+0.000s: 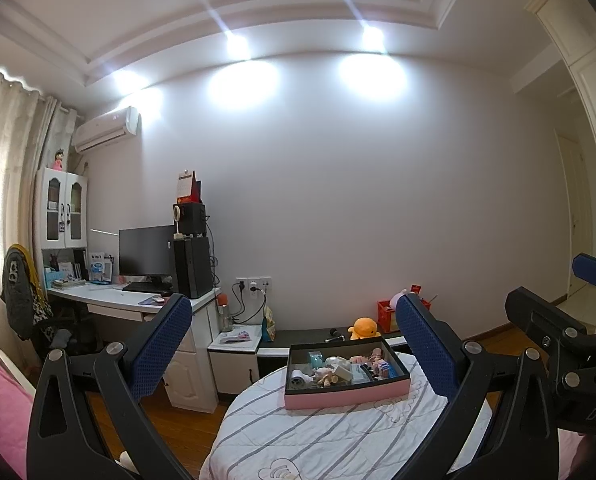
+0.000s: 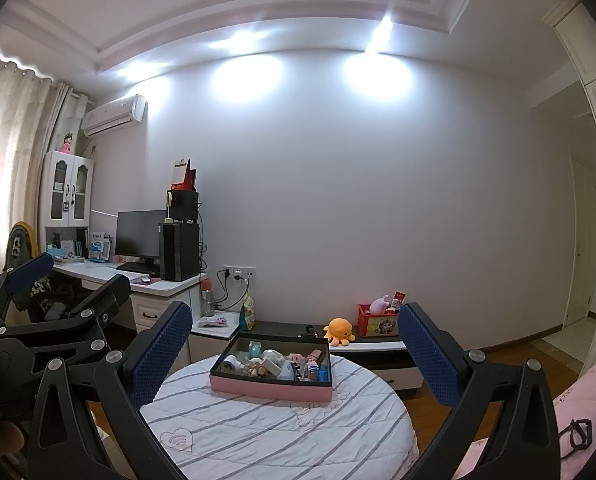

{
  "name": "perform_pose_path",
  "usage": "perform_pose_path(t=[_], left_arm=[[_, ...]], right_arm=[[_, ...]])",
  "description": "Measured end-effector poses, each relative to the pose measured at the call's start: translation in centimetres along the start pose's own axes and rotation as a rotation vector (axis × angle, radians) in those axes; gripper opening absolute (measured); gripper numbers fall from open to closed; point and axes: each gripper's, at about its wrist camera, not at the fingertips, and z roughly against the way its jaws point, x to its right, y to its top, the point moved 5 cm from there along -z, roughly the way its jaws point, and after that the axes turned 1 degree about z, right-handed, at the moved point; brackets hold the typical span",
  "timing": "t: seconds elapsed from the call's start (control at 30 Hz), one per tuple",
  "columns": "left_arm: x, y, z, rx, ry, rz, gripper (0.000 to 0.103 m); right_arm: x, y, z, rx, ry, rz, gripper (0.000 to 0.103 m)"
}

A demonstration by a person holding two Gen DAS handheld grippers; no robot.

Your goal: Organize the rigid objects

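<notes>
A pink box with a dark inside point(image 1: 348, 394) point(image 2: 271, 389) stands on a round table under a white striped cloth point(image 1: 330, 436) point(image 2: 273, 428). It holds several small rigid objects, among them a white roll, a teal item and small figurines. My left gripper point(image 1: 293, 344) is open and empty, raised in front of the box and apart from it. My right gripper point(image 2: 295, 346) is open and empty, also short of the box. The right gripper shows at the right edge of the left wrist view, the left gripper at the left edge of the right wrist view.
Behind the table a low dark bench carries an orange plush point(image 1: 364, 328) point(image 2: 340, 331) and a red box of toys point(image 2: 378, 320). A white desk with a monitor point(image 1: 145, 256) and a chair stands at the left. Pink bedding point(image 2: 578, 400) lies at the right.
</notes>
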Motion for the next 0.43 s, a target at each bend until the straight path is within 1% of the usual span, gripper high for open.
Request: perform_pose_path(t=[0.43], left_arm=[[0.04,0.22,0.14,0.005,0.003,-0.002,0.103]], right_arm=[[0.19,0.43,-0.23,0.004,-0.005,0.004,0.103]])
